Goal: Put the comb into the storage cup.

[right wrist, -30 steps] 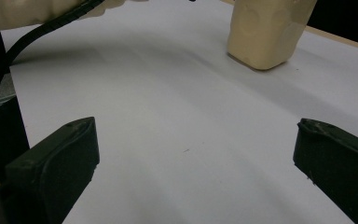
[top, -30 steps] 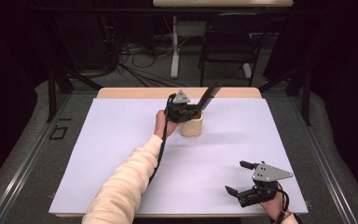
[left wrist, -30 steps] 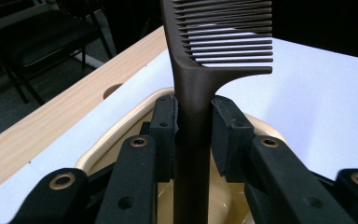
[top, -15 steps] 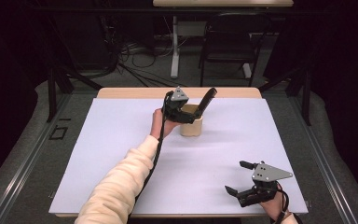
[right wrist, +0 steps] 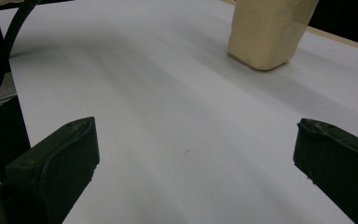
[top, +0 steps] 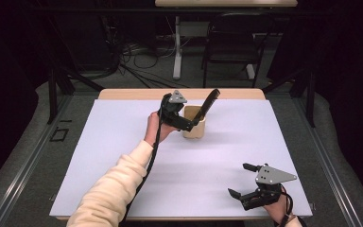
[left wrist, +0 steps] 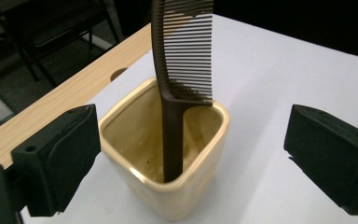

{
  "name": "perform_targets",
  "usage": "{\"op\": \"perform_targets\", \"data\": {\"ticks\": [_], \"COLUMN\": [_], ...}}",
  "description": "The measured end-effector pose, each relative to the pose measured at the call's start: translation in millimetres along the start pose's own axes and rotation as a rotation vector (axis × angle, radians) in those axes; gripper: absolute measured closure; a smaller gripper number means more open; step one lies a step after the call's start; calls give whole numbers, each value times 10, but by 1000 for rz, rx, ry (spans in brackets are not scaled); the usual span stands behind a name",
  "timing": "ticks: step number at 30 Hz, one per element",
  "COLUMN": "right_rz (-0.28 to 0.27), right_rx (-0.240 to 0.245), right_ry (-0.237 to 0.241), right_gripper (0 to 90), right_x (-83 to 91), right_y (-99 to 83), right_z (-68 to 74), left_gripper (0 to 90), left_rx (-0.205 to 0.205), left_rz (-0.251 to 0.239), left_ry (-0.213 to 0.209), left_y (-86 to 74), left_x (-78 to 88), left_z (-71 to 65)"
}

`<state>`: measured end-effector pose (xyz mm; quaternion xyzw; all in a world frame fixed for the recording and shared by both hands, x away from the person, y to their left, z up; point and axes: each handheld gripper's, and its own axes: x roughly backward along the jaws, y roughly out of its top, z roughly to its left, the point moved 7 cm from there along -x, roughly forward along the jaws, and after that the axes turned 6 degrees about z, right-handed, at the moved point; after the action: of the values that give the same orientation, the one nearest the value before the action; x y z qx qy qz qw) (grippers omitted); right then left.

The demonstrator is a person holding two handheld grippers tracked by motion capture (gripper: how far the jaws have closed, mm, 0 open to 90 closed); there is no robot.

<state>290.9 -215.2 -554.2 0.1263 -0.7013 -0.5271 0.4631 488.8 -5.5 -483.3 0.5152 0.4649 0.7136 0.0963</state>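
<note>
The dark brown comb (left wrist: 182, 65) is standing handle-down in the glossy cream cup (left wrist: 168, 154), leaning against its rim with fine teeth fanning out above; the cup is sitting toward the far middle of the white surface (top: 123, 156). The left claw (top: 189, 124) is hovering just beside the cup, its jaws having just been opening, now spread wide and gripping nothing; the right claw (top: 244, 182) is resting near the front right edge, gaping wide and empty.

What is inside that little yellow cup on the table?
A dark comb stands in the cup, handle down, leaning on the rim with its teeth sticking out above. The cup's near wall hides the bottom, so whether anything else lies there cannot be seen.
</note>
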Motion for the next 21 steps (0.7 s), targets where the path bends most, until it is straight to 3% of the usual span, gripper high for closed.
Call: {"op": "perform_targets", "data": {"ticks": [21], "right_rz": [4], "right_rx": [5], "right_ry": [-3], "right_gripper": [0], "right_x": [-5], "right_y": [-1], "right_z": [-9], "left_gripper": [0], "left_rx": [29], "left_rz": [25], "left_ry": [53], "left_y": [-336], "left_x": [390], "left_z": [33]}}
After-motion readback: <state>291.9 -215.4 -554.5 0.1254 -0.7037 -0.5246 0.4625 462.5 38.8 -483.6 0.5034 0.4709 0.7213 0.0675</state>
